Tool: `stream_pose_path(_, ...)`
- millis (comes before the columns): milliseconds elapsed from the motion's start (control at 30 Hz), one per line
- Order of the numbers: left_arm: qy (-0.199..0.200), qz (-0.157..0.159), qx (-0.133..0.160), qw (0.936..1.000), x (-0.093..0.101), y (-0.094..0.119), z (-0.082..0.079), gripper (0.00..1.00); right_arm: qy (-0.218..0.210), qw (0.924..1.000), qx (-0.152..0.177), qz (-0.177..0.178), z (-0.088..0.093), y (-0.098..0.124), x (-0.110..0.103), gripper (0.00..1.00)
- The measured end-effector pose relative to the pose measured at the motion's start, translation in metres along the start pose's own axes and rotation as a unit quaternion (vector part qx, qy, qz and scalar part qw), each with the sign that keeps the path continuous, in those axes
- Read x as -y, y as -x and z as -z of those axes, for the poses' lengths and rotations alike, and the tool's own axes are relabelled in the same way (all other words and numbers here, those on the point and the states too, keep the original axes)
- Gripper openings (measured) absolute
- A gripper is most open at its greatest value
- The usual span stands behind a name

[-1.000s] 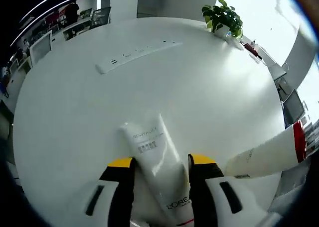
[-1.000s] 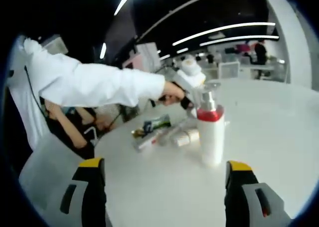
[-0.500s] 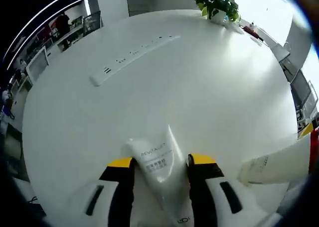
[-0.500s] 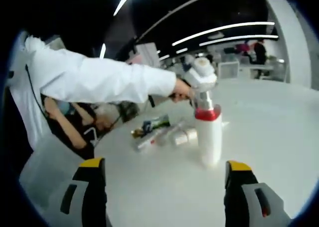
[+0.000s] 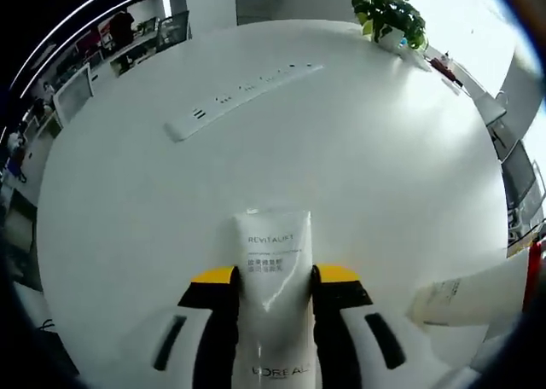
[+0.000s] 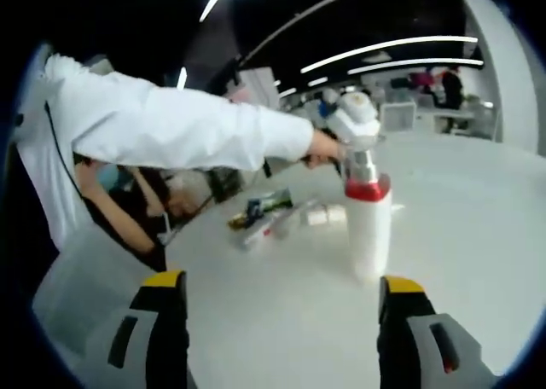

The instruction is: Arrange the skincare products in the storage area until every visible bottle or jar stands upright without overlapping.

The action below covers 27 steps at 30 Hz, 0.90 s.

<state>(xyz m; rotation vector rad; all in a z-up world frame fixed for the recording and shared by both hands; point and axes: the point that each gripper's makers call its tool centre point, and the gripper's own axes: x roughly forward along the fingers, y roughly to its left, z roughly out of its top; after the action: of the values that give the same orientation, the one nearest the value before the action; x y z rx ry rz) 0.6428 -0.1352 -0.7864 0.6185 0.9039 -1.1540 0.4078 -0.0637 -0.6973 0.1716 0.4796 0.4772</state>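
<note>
Left gripper (image 5: 273,275) clenched on white tube (image 5: 273,261), long axis along jaws, crimp forward; right gripper (image 6: 277,288) released

Your left gripper (image 5: 273,276) has yellow tips over white and black bodies, pinching a white tube (image 5: 274,278) with grey lettering. Beside that tube, a white bottle (image 5: 478,288) shows a red band. Your sleeve (image 6: 171,133) is white, the table (image 5: 341,150) too.

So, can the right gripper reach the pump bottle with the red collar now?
Probably yes: the right gripper is open, the pump bottle stands upright ahead between its fingers, and bare table lies between them.
</note>
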Motion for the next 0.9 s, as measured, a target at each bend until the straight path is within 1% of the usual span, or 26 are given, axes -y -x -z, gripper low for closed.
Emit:
stream_pose_path(67, -0.001, 0.001, 0.003, 1.0000, -0.001, -0.002, -0.001, 0.29, -0.001, 1.0000, 0.001, -0.004, -0.001, -0.001, -0.002, 0.91)
stream_pose_path(100, -0.004, 0.003, 0.005, 1.0000, -0.002, -0.005, -0.003, 0.29, -0.002, 1.0000, 0.000, -0.007, -0.001, -0.003, -0.005, 0.90)
stream_pose_path(167, -0.008, 0.005, 0.010, 0.9999, 0.000, -0.004, -0.004, 0.29, -0.002, 0.9999, -0.004, -0.017, 0.000, -0.005, -0.011, 0.88)
stream_pose_path(233, -0.010, 0.007, 0.013, 0.9998, -0.001, -0.003, -0.004, 0.29, -0.003, 0.9995, -0.008, -0.030, 0.001, -0.009, -0.020, 0.86)
stream_pose_path(300, -0.008, 0.011, 0.018, 0.9998, -0.002, -0.001, -0.006, 0.29, -0.021, 0.9986, -0.001, -0.048, -0.001, -0.016, -0.032, 0.86)
stream_pose_path(367, 0.003, 0.016, 0.028, 0.9995, -0.001, 0.002, -0.008, 0.29, -0.023, 0.9983, -0.002, -0.054, -0.002, -0.024, -0.039, 0.86)
stream_pose_path(433, 0.019, 0.020, 0.040, 0.9988, -0.001, 0.006, -0.008, 0.29, -0.019, 0.9987, -0.011, -0.046, 0.000, -0.034, -0.044, 0.85)
stream_pose_path(467, 0.033, 0.025, 0.053, 0.9978, -0.002, 0.008, -0.009, 0.29, -0.012, 0.9990, -0.021, -0.038, 0.003, -0.039, -0.042, 0.82)
stream_pose_path(500, 0.042, 0.028, 0.059, 0.9969, -0.002, 0.009, -0.010, 0.29, 0.007, 0.9988, -0.042, -0.025, 0.008, -0.045, -0.039, 0.80)
stream_pose_path(533, 0.054, 0.030, 0.065, 0.9959, -0.004, 0.011, -0.008, 0.29, 0.013, 0.9985, -0.052, -0.013, 0.011, -0.049, -0.037, 0.78)
stream_pose_path(567, 0.059, 0.031, 0.070, 0.9953, -0.004, 0.013, -0.007, 0.29, 0.008, 0.9985, -0.053, -0.007, 0.011, -0.057, -0.036, 0.74)
stream_pose_path(600, 0.066, 0.031, 0.076, 0.9944, -0.006, 0.015, -0.005, 0.29, 0.002, 0.9983, -0.058, -0.001, 0.012, -0.061, -0.035, 0.71)
stream_pose_path(633, 0.068, 0.030, 0.081, 0.9940, -0.007, 0.016, -0.004, 0.29, -0.025, 0.9975, -0.062, 0.021, 0.014, -0.067, -0.029, 0.68)
stream_pose_path(700, 0.082, 0.034, 0.090, 0.9920, -0.007, 0.020, 0.000, 0.29, -0.059, 0.9963, -0.053, 0.033, 0.012, -0.076, -0.025, 0.60)
stream_pose_path(733, 0.088, 0.038, 0.095, 0.9909, -0.006, 0.021, 0.000, 0.29, -0.084, 0.9943, -0.050, 0.042, 0.012, -0.080, -0.020, 0.57)
stream_pose_path(767, 0.095, 0.042, 0.100, 0.9895, -0.006, 0.024, 0.001, 0.29, -0.101, 0.9924, -0.049, 0.052, 0.012, -0.083, -0.016, 0.53)
stream_pose_path(833, 0.114, 0.048, 0.111, 0.9861, -0.007, 0.028, 0.002, 0.29, -0.095, 0.9926, -0.054, 0.053, 0.013, -0.089, -0.013, 0.49)
stream_pose_path(867, 0.120, 0.050, 0.114, 0.9850, -0.008, 0.029, 0.003, 0.29, -0.096, 0.9916, -0.056, 0.067, 0.013, -0.093, -0.011, 0.48)
stream_pose_path(900, 0.133, 0.051, 0.122, 0.9822, -0.008, 0.031, 0.004, 0.29, -0.093, 0.9913, -0.054, 0.076, 0.013, -0.096, -0.008, 0.48)
